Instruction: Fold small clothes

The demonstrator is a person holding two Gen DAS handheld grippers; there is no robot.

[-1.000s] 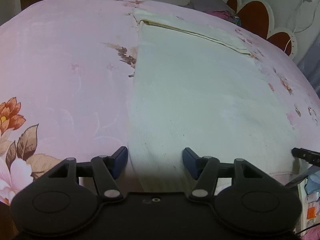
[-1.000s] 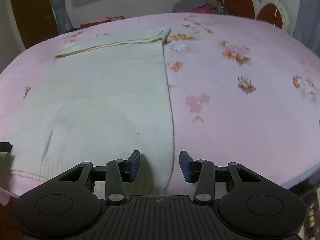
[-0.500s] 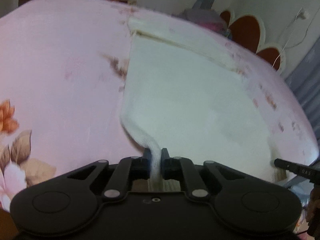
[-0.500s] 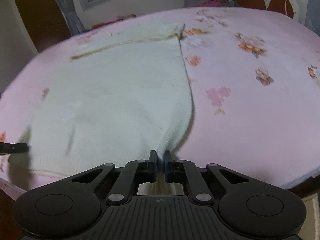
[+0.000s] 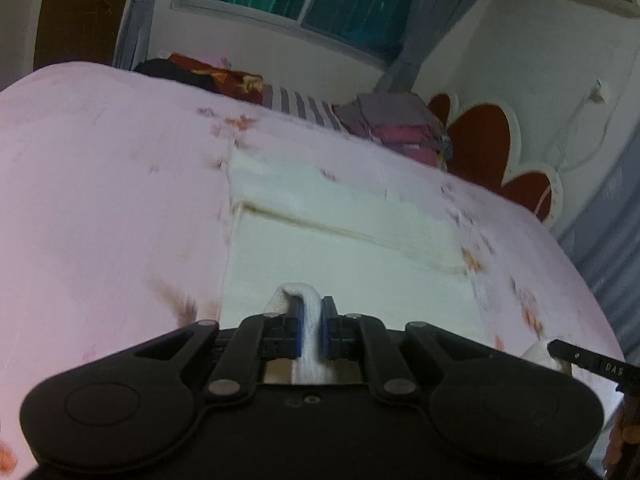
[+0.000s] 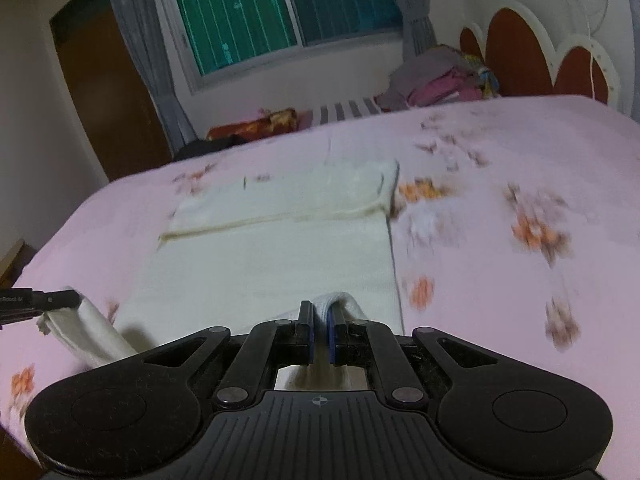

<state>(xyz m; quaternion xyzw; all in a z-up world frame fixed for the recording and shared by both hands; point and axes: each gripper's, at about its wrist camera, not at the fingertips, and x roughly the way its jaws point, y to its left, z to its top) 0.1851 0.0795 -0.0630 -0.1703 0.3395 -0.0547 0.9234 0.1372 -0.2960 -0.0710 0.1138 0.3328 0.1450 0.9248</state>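
On the pink bed the cream garment lay mid-width, its far end already doubled over. A second before my grippers were open at its near hem; now I had both lifting it toward that far end, starting the fold. The left gripper and right gripper were each clamped on a hem corner. Motion blur hid the fabric's detail.

Each of your wrist cameras sits low behind its jaws, facing across the bed toward the window; both share the cream garment ahead.
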